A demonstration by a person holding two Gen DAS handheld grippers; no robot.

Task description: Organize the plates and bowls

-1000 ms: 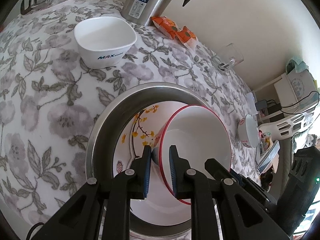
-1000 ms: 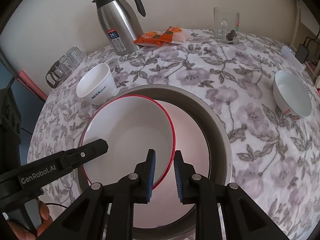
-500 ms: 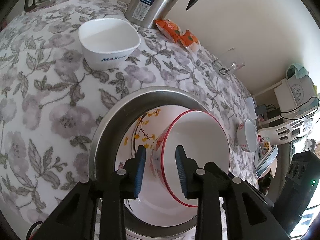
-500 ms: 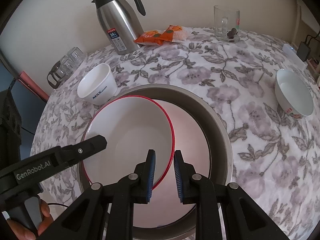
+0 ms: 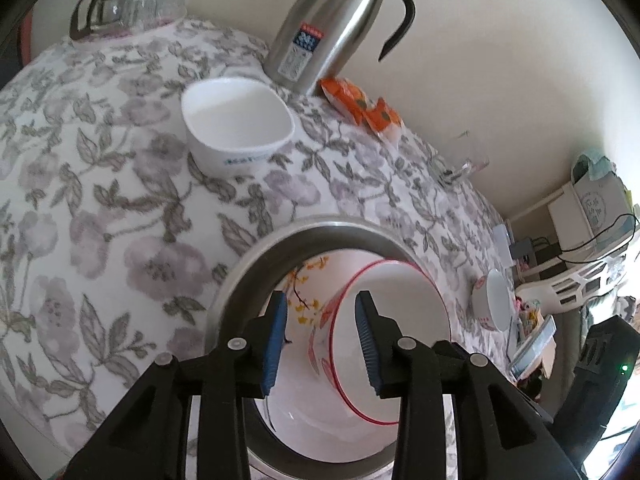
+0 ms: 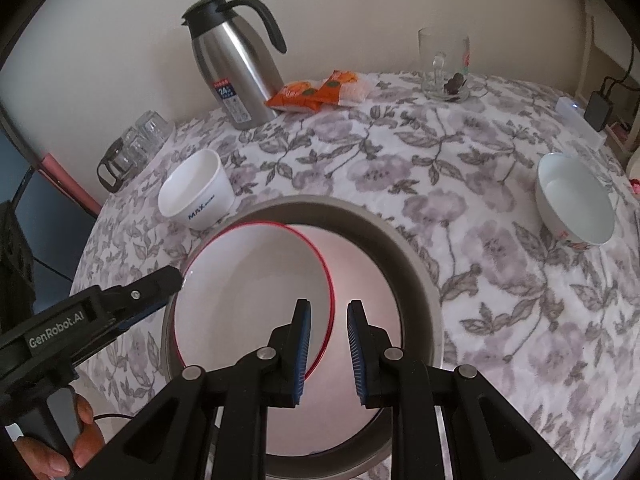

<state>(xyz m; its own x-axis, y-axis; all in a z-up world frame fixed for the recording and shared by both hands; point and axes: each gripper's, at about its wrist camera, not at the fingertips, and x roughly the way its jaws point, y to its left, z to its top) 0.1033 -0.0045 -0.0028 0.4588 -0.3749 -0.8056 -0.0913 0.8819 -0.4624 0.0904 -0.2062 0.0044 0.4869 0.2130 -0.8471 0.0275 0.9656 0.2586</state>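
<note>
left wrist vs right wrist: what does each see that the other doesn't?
Left wrist only: the yellow flower print on the plate under the red-rimmed bowl, the bowl's patterned outer wall, and the shelves and clutter beyond the table. The left gripper straddles that wall, its jaws just opened, pads clear.

Right wrist only: the hand on the left gripper's handle, and the right gripper, jaws apart over the bowl's rim.

Both: metal basin, square white bowl, steel carafe, orange packets, round white bowl.
</note>
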